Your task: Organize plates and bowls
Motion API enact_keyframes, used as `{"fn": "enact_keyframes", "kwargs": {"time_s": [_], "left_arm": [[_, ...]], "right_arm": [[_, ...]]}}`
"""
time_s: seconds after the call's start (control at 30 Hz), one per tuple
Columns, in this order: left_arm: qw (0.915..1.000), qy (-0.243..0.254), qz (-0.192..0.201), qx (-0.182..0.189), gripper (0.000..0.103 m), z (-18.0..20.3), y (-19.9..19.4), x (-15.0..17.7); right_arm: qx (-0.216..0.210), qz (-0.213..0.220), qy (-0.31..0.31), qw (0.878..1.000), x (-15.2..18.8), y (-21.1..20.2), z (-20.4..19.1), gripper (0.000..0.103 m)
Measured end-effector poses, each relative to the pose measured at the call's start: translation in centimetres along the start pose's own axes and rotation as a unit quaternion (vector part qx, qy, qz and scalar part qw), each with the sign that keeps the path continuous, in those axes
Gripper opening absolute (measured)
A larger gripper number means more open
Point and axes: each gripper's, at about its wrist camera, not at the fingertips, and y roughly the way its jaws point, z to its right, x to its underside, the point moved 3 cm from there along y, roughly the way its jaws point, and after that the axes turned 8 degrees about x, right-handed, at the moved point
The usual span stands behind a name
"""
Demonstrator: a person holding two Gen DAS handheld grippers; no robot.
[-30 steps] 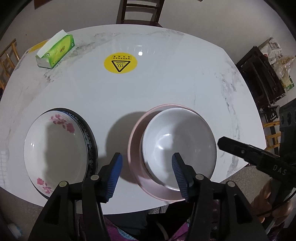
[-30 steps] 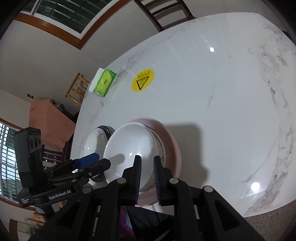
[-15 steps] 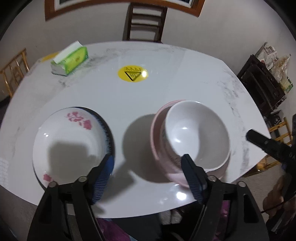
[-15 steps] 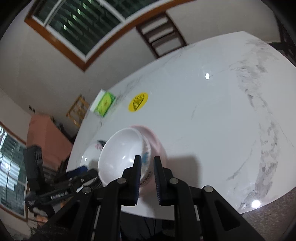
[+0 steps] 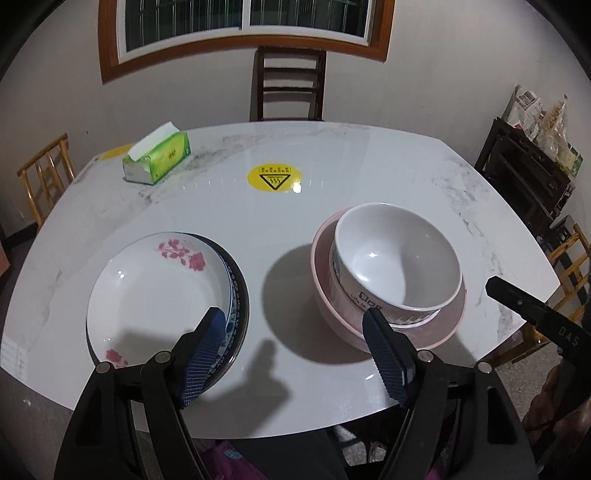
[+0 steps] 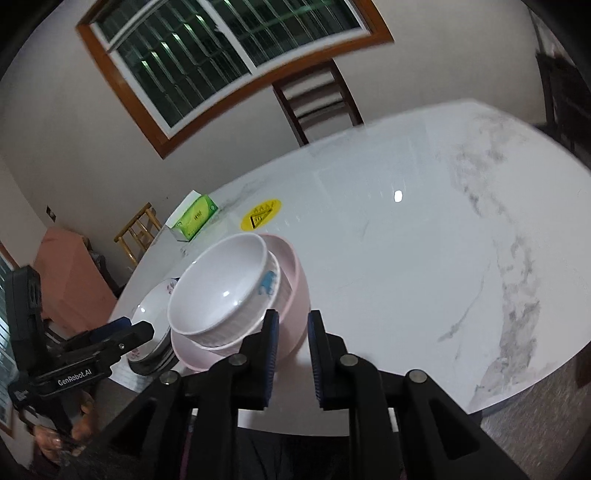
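A: Bowl position?
B: White bowl (image 5: 397, 258) sits mouth-up inside pink bowl (image 5: 448, 326), right of flowered plate (image 5: 155, 295); slightly tilted, seemingly.
A: Grippers?
B: Left gripper (image 5: 295, 332) spread, empty. Right gripper (image 6: 291, 325) just opening, narrow gap, gripping nothing.

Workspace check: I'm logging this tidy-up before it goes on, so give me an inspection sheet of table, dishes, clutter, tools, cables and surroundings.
Surface: white marble table with a yellow heat sticker.
Job's things: white bowl nested in pink bowl; floral plate on a dark-rimmed plate.
Clutter: green tissue box.
Grippers: left tool open, empty; right tool has just been opening, nothing between its pads.
Cables: nothing seen.
Surroundings: chair, window, dark shelf.
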Motion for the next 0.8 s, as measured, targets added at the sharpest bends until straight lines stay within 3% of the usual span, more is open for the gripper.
{"fn": "enact_keyframes", "kwargs": {"time_s": [0.1,0.37,0.8], "left_arm": [[0.9997,0.008,0.02,-0.008,0.073,0.2,-0.5,0.4],[0.9993,0.014,0.033,-0.011,0.073,0.0,-0.7,0.9],[0.9997,0.008,0.024,-0.005,0.073,-0.5,0.6,1.3]], "right_arm": [[-0.002,0.0,-0.026,1.0,0.6,-0.2,-1.4,0.032],[0.006,-0.011,-0.031,0.999,1.0,-0.8,-3.0,0.033],[0.003,-0.027,-0.004,1.0,1.0,-0.8,-2.3,0.033]]}}
